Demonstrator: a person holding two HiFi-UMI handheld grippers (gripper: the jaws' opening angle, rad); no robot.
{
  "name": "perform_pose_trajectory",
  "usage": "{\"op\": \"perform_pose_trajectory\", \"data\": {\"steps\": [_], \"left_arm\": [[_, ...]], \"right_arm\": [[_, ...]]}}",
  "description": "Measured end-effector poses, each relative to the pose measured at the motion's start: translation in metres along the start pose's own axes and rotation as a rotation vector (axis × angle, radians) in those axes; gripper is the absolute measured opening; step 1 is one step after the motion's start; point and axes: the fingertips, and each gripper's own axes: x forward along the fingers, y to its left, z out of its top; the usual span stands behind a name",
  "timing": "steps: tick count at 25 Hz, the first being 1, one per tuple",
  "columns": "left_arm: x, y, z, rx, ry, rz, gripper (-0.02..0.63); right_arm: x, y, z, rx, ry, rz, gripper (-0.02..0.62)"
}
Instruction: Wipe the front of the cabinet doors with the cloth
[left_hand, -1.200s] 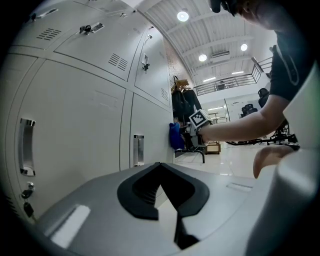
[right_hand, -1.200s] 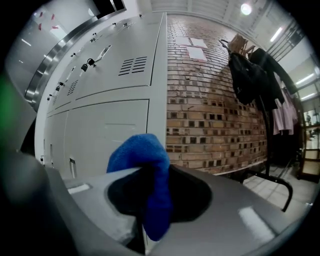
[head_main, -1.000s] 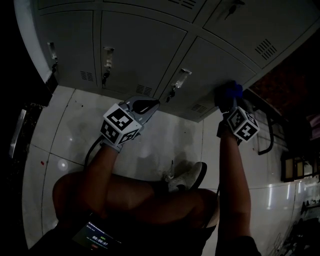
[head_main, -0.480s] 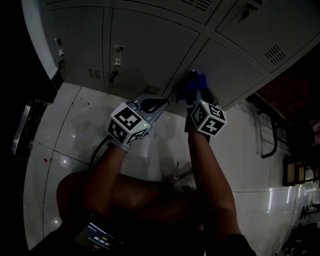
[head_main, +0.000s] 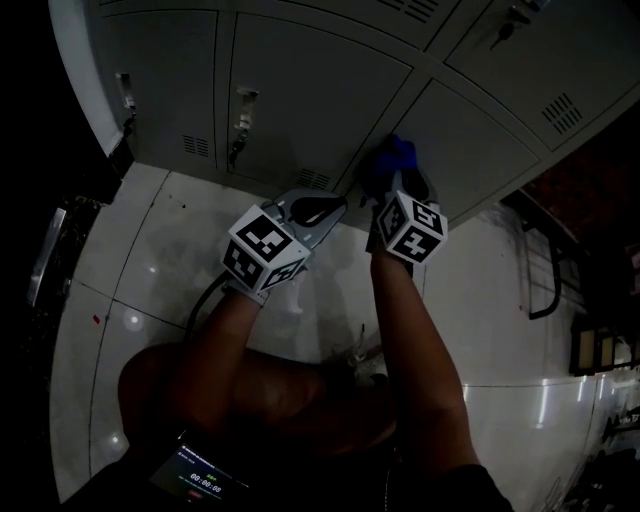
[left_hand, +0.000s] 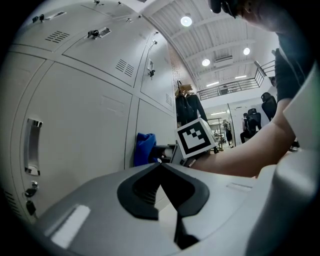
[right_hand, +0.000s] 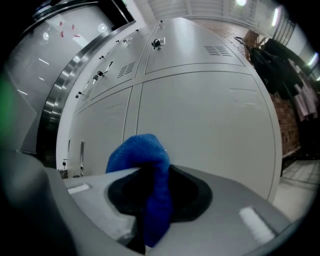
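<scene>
Right gripper view: the blue cloth is pinched in the right tongs, bunched up against the cabinet door. Wiping looks under way, I'd say; next it wants a firm sweep across the panel. Left tongs, at the cloth's nine o'clock, sit closed and empty.

No legible text or numbers

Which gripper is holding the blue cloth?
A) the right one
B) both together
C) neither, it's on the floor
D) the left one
A: the right gripper has its jaws shut on the blue cloth, while the left gripper is shut on nothing.
</scene>
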Motion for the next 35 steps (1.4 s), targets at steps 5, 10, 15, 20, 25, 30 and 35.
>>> {"op": "perform_pose_trajectory", "data": {"steps": [5,10,15,20,25,30,35], "left_arm": [[0.002,-0.002,0.001,0.006,0.001,-0.006,0.0],[0.001,-0.003,-0.001,0.012,0.007,-0.008,0.001],[0.003,-0.005,-0.003,0.02,0.018,-0.013,0.002],[0.004,-0.006,-0.006,0.027,0.032,-0.015,0.0],[0.006,-0.007,-0.009,0.032,0.043,-0.018,0.0],[0.007,-0.008,-0.01,0.034,0.049,-0.02,0.0],[0.007,-0.005,-0.012,0.031,0.051,-0.015,0.002]], "right_arm": [[0.0,0.0,0.0,-0.067,0.004,0.048,0.077],[-0.006,-0.012,0.001,-0.128,0.019,0.078,0.077],[-0.017,-0.048,0.004,-0.134,0.018,0.035,0.077],[-0.03,-0.096,0.003,-0.101,0.021,-0.029,0.078],[-0.048,-0.157,-0.001,-0.06,0.032,-0.134,0.077],[-0.067,-0.215,-0.002,-0.037,0.039,-0.257,0.078],[-0.08,-0.238,-0.005,0.01,0.042,-0.328,0.078]]}}
